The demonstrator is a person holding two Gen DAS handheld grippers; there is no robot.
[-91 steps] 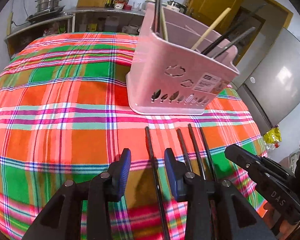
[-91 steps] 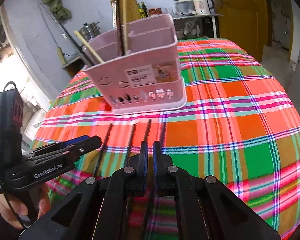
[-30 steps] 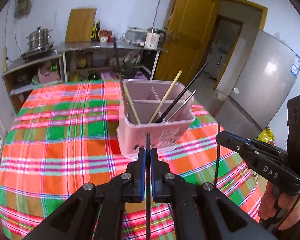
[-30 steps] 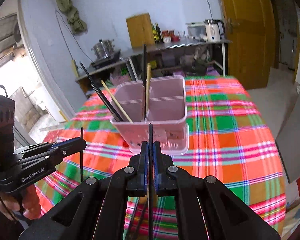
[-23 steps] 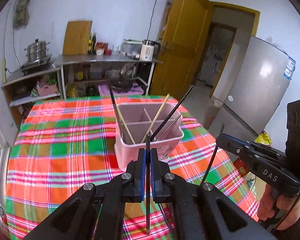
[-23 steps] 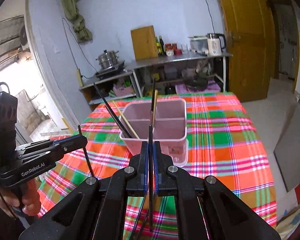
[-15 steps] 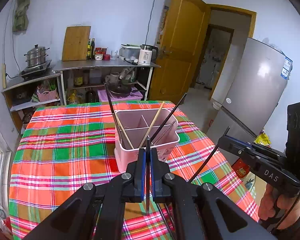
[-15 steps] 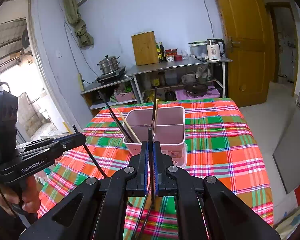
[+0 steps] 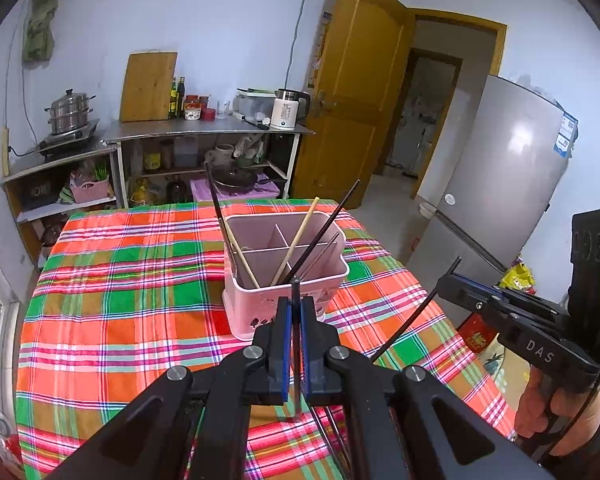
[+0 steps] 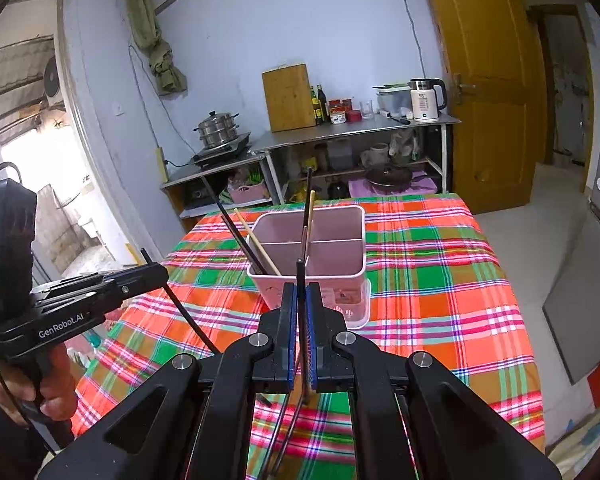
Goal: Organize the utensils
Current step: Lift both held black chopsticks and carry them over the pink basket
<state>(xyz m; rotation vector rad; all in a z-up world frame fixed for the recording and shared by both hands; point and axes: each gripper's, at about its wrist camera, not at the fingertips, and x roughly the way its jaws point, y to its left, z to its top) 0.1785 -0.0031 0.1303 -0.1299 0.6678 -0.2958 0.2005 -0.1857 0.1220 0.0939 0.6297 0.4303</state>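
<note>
Black tongs (image 9: 295, 312) aloft, gripping chopstick (image 9: 295, 344)

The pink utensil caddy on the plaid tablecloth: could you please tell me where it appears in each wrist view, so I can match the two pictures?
Left wrist view: the pink utensil caddy stands at centre, just beyond the left gripper.
Right wrist view: the caddy again stands at centre, just beyond the right gripper.
Shared landmark: the white electric kettle on the steel counter behind.
</note>
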